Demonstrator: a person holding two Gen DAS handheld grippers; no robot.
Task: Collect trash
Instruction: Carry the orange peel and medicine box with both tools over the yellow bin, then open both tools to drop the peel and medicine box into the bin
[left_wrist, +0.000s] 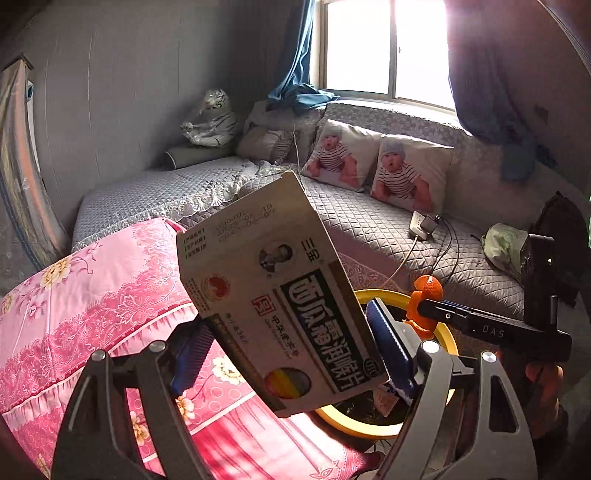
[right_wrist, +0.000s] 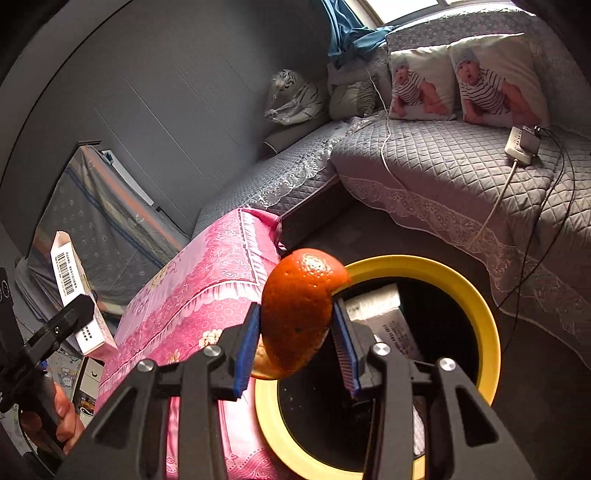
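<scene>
Orange peel (right_wrist: 299, 314), clamped in the right hand-held gripper (right_wrist: 295, 349), hangs over the yellow-rimmed bin (right_wrist: 476, 306). Medicine box (left_wrist: 273, 295), tilted, gripped by the left hand-held gripper (left_wrist: 291, 350), beside the pink floral cloth (left_wrist: 92, 295).

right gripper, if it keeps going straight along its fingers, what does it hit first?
Probably the yellow-rimmed bin: the right gripper, shut on the orange peel, points down toward its open mouth, where a white box already lies. Depth is unclear.
</scene>
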